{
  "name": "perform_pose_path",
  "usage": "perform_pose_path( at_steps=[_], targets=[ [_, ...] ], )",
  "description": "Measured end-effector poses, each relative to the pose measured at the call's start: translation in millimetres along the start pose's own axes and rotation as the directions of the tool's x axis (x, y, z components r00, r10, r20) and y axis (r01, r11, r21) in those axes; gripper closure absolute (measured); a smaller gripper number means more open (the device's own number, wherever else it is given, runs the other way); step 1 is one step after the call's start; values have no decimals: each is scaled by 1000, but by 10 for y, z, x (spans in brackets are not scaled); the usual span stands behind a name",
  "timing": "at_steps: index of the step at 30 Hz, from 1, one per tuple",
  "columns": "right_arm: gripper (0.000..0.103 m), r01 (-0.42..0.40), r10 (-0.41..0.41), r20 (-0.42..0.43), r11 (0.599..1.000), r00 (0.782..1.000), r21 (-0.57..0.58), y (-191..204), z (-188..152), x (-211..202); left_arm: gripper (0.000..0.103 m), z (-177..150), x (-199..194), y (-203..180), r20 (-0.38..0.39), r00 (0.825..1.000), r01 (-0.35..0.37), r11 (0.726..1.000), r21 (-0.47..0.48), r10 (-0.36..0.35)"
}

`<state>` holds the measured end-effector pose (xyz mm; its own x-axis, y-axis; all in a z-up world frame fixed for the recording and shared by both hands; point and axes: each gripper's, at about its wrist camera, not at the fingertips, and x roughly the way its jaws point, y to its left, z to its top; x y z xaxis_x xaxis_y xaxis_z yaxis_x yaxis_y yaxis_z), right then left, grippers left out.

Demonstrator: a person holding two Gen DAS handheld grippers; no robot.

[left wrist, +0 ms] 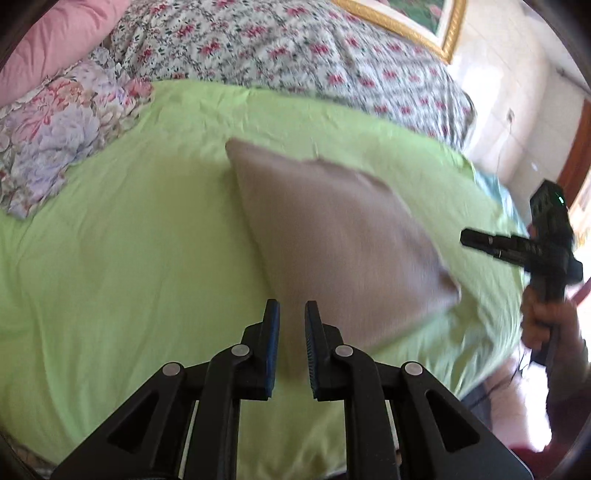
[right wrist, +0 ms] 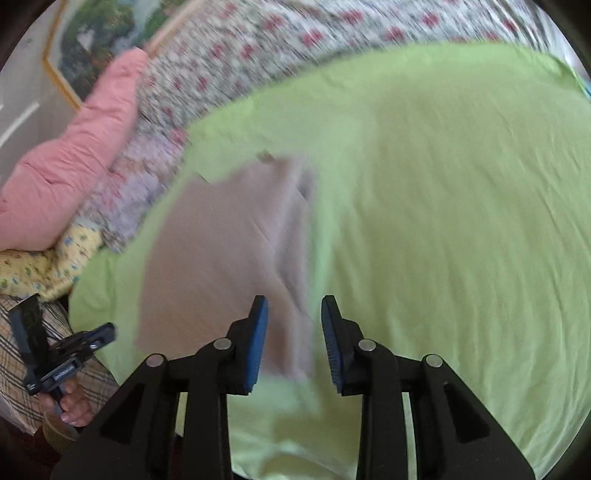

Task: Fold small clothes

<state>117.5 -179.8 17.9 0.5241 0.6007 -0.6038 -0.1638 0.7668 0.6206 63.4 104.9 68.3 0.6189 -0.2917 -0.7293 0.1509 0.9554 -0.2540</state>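
Beige garment (left wrist: 332, 236) seemingly folded on green sheet (left wrist: 147, 258).

Cloth on the sheet, my tongs on either side of it

The cloth (left wrist: 332, 236) lies flat on the sheet (left wrist: 129, 258); behind the sheet lies the quilt (left wrist: 288, 48); pillows (left wrist: 55, 33) sit at its far left; my left gripper (left wrist: 291, 314) hangs at the cloth's near edge; my right gripper (right wrist: 293, 306) over its right edge.
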Motion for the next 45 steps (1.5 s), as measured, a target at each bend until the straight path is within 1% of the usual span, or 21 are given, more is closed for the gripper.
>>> perform_pose_path(
  at_steps=[3, 5, 6, 8, 9, 11, 13, 14, 17, 20, 21, 22, 25, 27, 30, 31, 33, 37, 39, 44, 45],
  targets=[
    [72, -48, 47, -14, 996, 999, -69, 300, 190, 284, 91, 239, 231, -41, 22, 999, 39, 999, -31, -39],
    [72, -38, 35, -37, 995, 999, -95, 384, 227, 492, 90, 328, 400, -58, 19, 998, 64, 997, -43, -63],
    [72, -17, 11, -57, 995, 998, -101, 385, 237, 605, 90, 362, 526, -42, 7, 999, 49, 997, -53, -49],
    [72, 43, -53, -91, 993, 994, -111, 309, 227, 804, 90, 385, 784, 42, -47, 998, 40, 997, -65, -44],
    [76, 64, -76, -111, 992, 991, -109, 235, 216, 893, 90, 367, 887, 73, -65, 996, 51, 996, -76, -56],
    [77, 48, -59, -128, 995, 990, -90, 64, 188, 1006, 90, 339, 932, 63, -61, 996, 62, 996, -65, -66],
    [77, 32, -41, -115, 997, 993, -74, -24, 184, 999, 90, 334, 937, -5, -63, 998, 31, 999, -19, -32],
    [77, 25, -33, -115, 997, 993, -66, -44, 192, 998, 90, 339, 924, -21, -65, 998, 22, 1000, -13, -23],
    [78, 13, -19, -106, 998, 994, -61, -27, 186, 937, 90, 294, 800, -66, -54, 998, 23, 1000, -7, -23],
    [77, 0, -7, -93, 998, 996, -69, 73, 127, 738, 91, 176, 581, -82, -39, 998, 46, 999, -3, -46],
    [75, -4, -2, -89, 997, 996, -76, 99, 100, 678, 91, 128, 505, -90, -35, 998, 56, 998, -1, -56],
    [75, -12, 4, -84, 996, 996, -85, 132, 58, 597, 91, 76, 421, -100, -30, 997, 67, 998, 6, -66],
    [75, -37, 28, -93, 995, 995, -94, 174, -90, 435, 91, -113, 234, -167, -27, 994, 104, 994, 27, -103],
    [75, -25, 14, -105, 995, 994, -98, 165, -204, 386, 91, -226, 212, -211, -42, 993, 110, 993, 44, -108],
    [75, 22, -34, -129, 995, 991, -97, 73, -352, 423, 91, -400, 368, -182, -93, 994, 57, 998, 38, -53],
    [75, 38, -49, -139, 996, 989, -86, 14, -389, 457, 91, -422, 414, -158, -101, 993, 56, 998, 30, -53],
    [75, 28, -39, -133, 996, 990, -80, -58, -422, 497, 91, -455, 470, -149, -99, 994, 55, 998, 21, -52],
    [75, 47, -56, -118, 996, 991, -77, -40, -410, 493, 89, -424, 429, -240, -93, 996, 17, 999, 35, -14],
    [75, 48, -55, -108, 996, 993, -70, -11, -410, 433, 85, -439, 374, -243, -87, 996, 22, 999, 24, -20],
    [74, 52, -58, -89, 996, 994, -68, 61, -487, 265, 83, -486, 245, -205, -76, 997, 18, 1000, -6, -19],
    [74, 51, -57, -87, 997, 995, -66, 66, -500, 245, 81, -492, 226, -198, -75, 997, 20, 1000, -10, -20]
  ],
)
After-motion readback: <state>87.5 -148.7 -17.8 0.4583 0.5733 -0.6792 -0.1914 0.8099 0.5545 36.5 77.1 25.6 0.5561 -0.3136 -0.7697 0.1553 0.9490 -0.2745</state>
